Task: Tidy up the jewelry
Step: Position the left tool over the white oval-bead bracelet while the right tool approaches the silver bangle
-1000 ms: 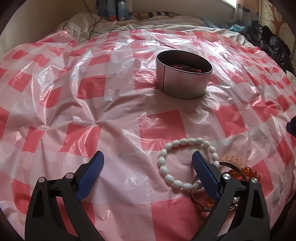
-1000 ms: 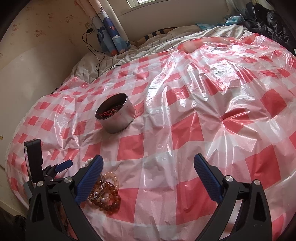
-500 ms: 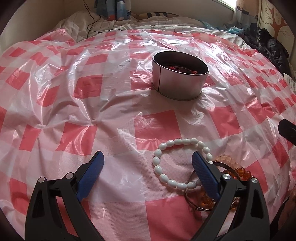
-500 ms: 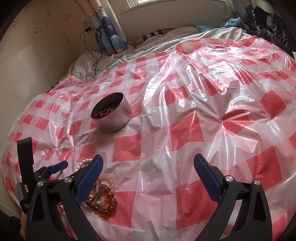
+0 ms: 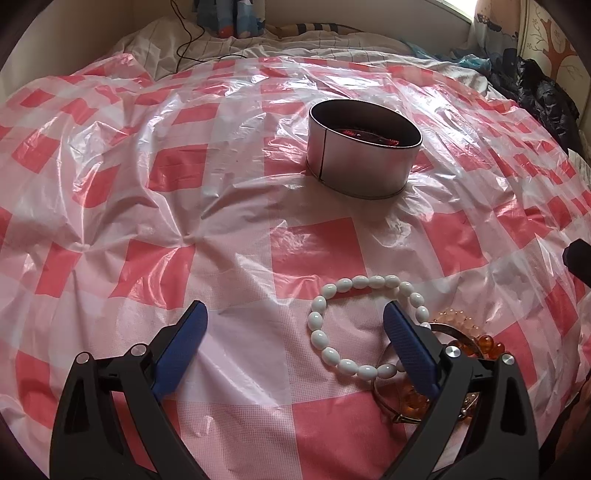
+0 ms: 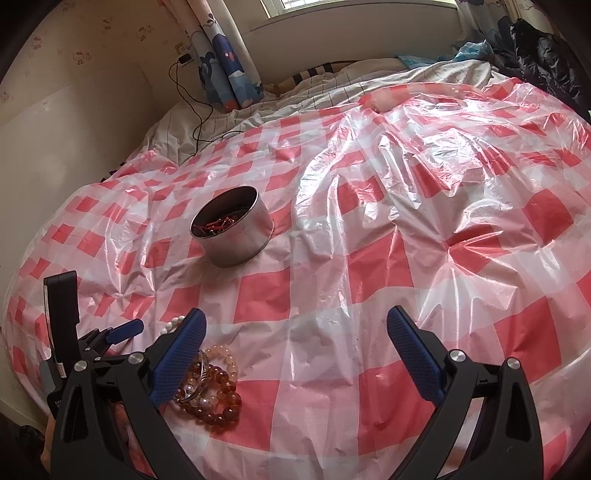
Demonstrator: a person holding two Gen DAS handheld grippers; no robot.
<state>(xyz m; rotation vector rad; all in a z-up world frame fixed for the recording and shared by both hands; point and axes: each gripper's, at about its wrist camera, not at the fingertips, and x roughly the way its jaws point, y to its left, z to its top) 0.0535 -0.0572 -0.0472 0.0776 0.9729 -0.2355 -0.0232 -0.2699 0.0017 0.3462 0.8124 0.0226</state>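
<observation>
Left gripper (image 5: pixel 291 347), right gripper (image 6: pixel 295 347): black plastic arms, blue textured finger pads (image 5: pixel 406 347), silver pivot screws (image 6: pixel 456 356).

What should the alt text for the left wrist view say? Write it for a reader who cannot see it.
The open left gripper hovers over a red-and-white checked plastic sheet, its right finger above a white bead bracelet beside a pile of amber bead bracelets. Farther away stands a round metal tin with something red inside.

Daylight from a window (image 6: pixel 295 5) falls past a patterned curtain (image 6: pixel 225 66) onto seemingly beige walls (image 6: pixel 74 110).
</observation>
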